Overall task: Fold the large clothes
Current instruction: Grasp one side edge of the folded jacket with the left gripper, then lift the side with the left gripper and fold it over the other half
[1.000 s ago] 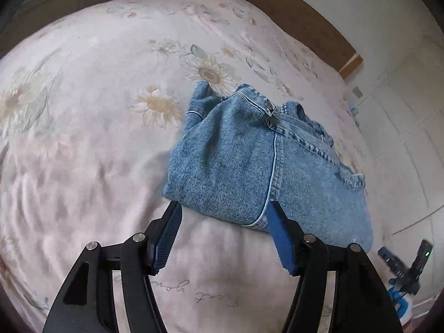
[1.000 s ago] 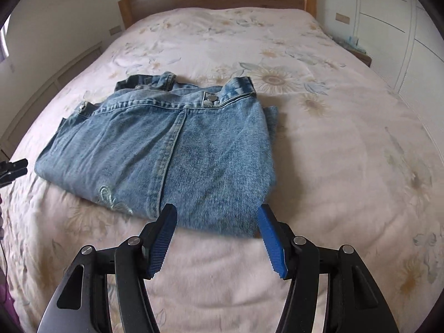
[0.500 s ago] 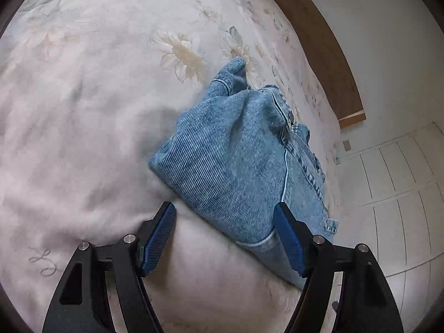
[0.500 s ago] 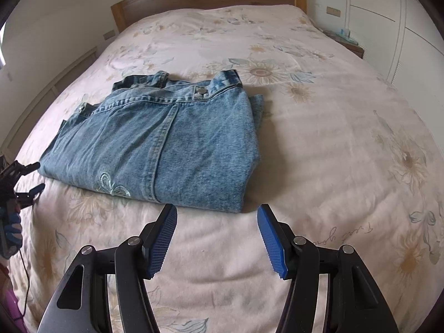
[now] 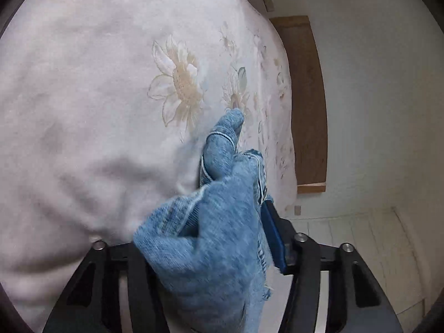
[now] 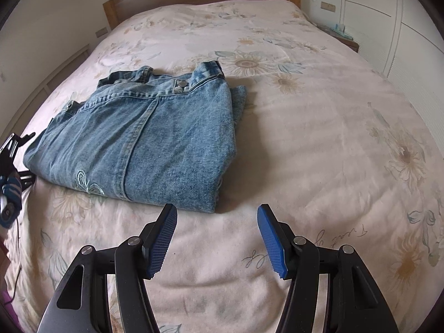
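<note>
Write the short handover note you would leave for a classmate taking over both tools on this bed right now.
Left tool: jaws closing, the near left edge of the denim garment between them.
Right tool: open, empty, just short of the garment's near right corner.
Garment: already folded into a compact rectangle on the floral bedspread, collar towards the headboard.
Left: whether another fold or just moving the bundle is not clear from here.

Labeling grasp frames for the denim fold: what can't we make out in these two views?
- Left wrist view: left gripper is closing with the denim garment between the fingers; cloth hides one pad, so contact is unclear.
- Left wrist view: most of the garment is cut off or foreshortened.
- Right wrist view: left gripper sits at the frame edge, jaws unreadable.
- Right wrist view: garment is bundled; its type and layers are hidden. Right gripper is open, empty.
</note>
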The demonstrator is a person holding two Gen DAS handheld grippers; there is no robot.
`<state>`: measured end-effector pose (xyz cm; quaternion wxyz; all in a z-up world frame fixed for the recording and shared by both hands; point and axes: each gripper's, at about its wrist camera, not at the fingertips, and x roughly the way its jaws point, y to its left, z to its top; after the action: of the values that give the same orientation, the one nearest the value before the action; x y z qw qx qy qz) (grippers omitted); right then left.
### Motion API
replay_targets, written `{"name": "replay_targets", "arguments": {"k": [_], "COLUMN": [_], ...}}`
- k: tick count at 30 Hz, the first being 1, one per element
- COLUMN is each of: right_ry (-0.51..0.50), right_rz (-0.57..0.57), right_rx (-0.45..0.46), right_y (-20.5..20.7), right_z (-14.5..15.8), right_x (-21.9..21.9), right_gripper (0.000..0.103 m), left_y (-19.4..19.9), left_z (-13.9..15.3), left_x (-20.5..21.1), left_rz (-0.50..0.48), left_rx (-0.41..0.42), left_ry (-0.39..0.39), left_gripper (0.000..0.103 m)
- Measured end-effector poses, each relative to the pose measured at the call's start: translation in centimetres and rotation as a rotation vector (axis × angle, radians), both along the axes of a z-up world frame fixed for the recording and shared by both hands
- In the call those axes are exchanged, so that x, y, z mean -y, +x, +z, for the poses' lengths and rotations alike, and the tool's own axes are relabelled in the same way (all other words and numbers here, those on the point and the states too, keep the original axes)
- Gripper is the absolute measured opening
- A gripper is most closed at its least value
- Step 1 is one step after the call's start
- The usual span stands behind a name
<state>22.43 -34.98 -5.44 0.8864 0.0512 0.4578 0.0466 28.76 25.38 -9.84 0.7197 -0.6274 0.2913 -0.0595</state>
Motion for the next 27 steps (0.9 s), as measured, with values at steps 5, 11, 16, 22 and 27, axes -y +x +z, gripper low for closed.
{"name": "replay_targets", "arguments": {"k": [5, 11, 16, 22, 27], "right_ry": [0.001, 0.027, 0.07, 0.109, 0.128], "right_rz": [-0.013, -0.04, -0.064, -0.082, -0.106], "right_rx": [0.018, 0.024, 0.026, 0.02, 0.024], "right_y": [-0.4, -1.3, -2.1, -3.0, -4.0], "right_z": [0.6, 0.7, 0.7, 0.1, 0.0], "right_x": [1.1, 2.9, 4.2, 5.5, 7.3], "right_gripper": [0.062, 0.062, 0.062, 0.062, 0.062], "left_y": [0.5, 1.6, 2.9, 4.3, 6.1], "left_z": [0.1, 3.6, 8.6, 12.7, 15.3], "left_x": [-0.9, -0.2, 3.4, 8.9, 15.9], "left_rz": [-0.021, -0.05, -0.122, -0.198, -0.288], "left_rx": [-0.054, -0.035, 0.033, 0.087, 0.13], "left_ry": [0.018, 0.037, 0.106, 0.126, 0.112], "left_gripper": [0.019, 0.013, 0.013, 0.012, 0.012]}}
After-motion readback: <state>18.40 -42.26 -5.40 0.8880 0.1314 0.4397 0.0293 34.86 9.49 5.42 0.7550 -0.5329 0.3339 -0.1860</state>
